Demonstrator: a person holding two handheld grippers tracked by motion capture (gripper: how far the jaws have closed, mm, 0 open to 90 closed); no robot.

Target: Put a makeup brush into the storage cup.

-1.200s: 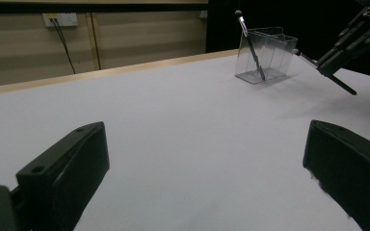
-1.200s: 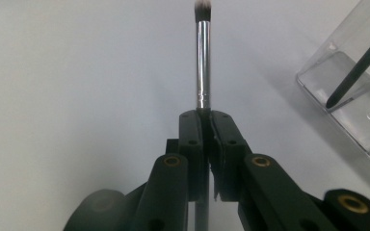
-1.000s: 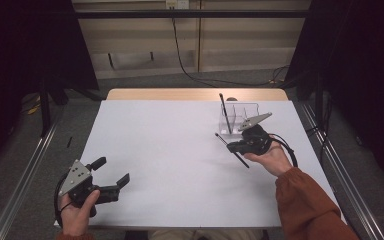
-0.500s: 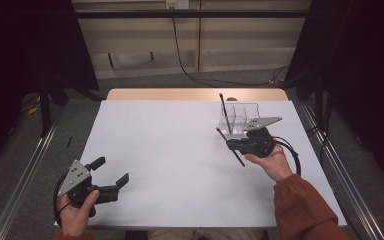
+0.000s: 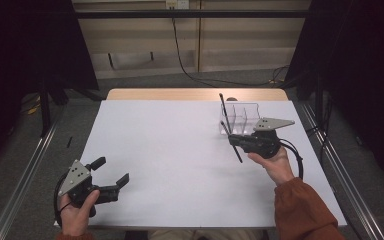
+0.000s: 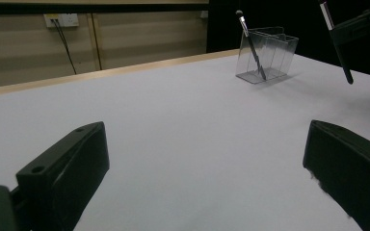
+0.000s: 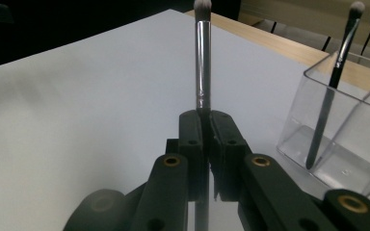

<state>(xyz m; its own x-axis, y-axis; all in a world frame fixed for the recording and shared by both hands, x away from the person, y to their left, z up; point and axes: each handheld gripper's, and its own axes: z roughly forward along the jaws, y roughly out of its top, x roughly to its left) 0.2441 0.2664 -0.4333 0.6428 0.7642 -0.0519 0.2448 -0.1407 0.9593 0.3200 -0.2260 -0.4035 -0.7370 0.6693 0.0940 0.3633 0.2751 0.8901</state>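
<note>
1. The right gripper (image 7: 206,126), built of matte black plastic links with brass-coloured pivot rings, is seen clamped on a slim makeup brush (image 7: 203,57); the two flat black jaws are pressed together on the handle.
2. The brush is made up of a dark handle, a shiny silver metal ferrule and a small rounded tuft of pale bristles at the tip, which is raised above the jaws in the right gripper view.
3. In the high view the right gripper (image 5: 235,140) is topped by a grey three-cornered plate and is held above the right part of the table, with the brush (image 5: 231,141) lying slantwise across its jaws.
4. Just beside the gripper a clear organiser (image 5: 242,117) of hard, glossy plastic is stood, box-shaped with thin dividing walls.
5. A second brush (image 5: 223,107), thin and dark with a pale tip, is leaned inside one compartment of it.
6. The table (image 5: 170,150) is covered by a smooth, matte white sheet, with a light wooden edge shown at the far side.
7. At the near left corner the left gripper (image 5: 114,173) is held with its blocky black jaws spread wide and nothing between them.
</note>
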